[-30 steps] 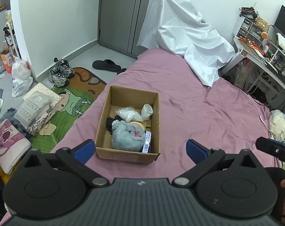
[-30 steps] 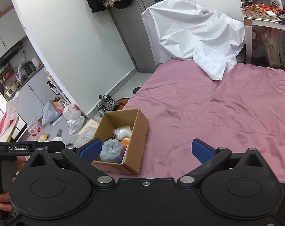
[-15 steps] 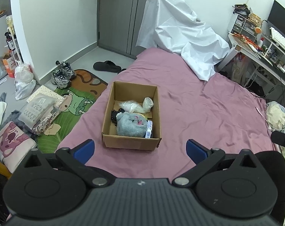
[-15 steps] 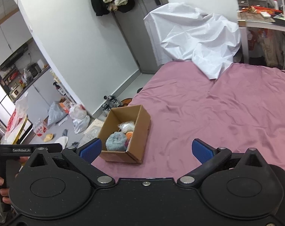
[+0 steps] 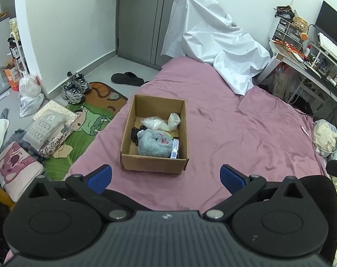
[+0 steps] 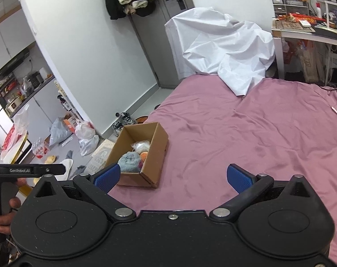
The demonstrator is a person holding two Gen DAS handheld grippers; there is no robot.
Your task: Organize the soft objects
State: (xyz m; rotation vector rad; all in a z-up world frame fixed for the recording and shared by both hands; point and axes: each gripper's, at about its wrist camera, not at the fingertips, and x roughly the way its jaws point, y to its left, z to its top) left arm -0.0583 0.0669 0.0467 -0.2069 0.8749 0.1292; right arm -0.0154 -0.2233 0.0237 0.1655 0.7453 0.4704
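Both grippers pulled back from box [image 5: 154, 135], now frame centre; left [image 5: 166, 176] and right [image 6: 172, 175] spread, empty; soft items boxed, bed [image 5: 246, 133] bare.

Box [image 5: 154, 162] contents half-buried under grey plush [image 5: 154, 144], monitor [image 5: 331, 25] cropped

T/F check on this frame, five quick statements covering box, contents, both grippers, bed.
1. The open brown cardboard box sits on the pink bedsheet. True.
2. The left gripper is shut on the fluffy grey-blue plush. False: its jaws are open and empty; the plush lies in the box.
3. The right gripper is open and holds nothing. True.
4. The box is empty. False: it holds the plush, clear plastic bags and other items.
5. The crumpled white sheet lies inside the box. False: it is draped at the far end of the bed.
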